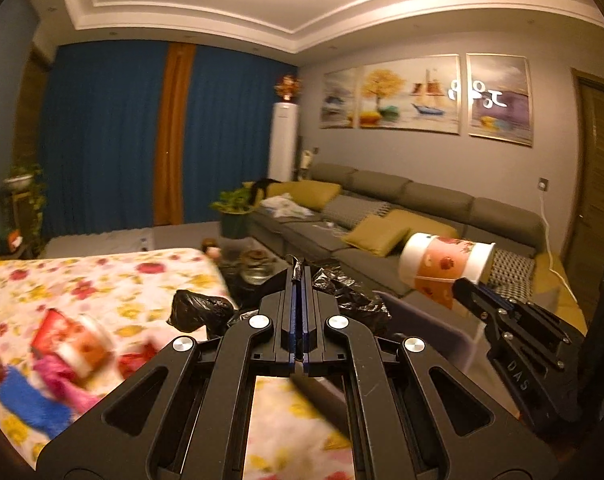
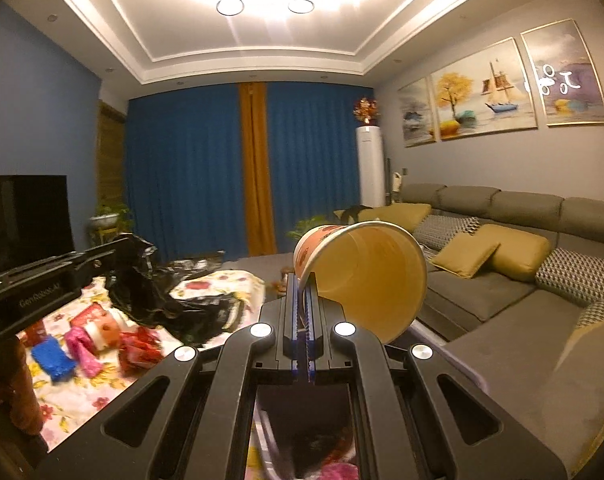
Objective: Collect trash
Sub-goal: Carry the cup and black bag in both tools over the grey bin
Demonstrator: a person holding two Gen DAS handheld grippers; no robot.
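A: Where's the paper cup (image 2: 362, 276)?

B: In the air over the edge of the flowered counter (image 1: 113, 280), tipped on its side, its rim pinched between the closed jaws of the right hand-held gripper (image 2: 302, 308).

A: And the left hand-held gripper (image 1: 300, 280)?

B: Shut too, gripping an edge of the black trash bag (image 1: 342, 292), which hangs crumpled beside it.

A: So which step is this?

B: Carrying the cup to the bag, I'd judge. More trash, another cup (image 1: 83, 346) and some wrappers (image 2: 139, 350), lies on the counter.

A: Next?

B: The bag's mouth looks collapsed; it likely needs holding open, the cup brought over it, then released.
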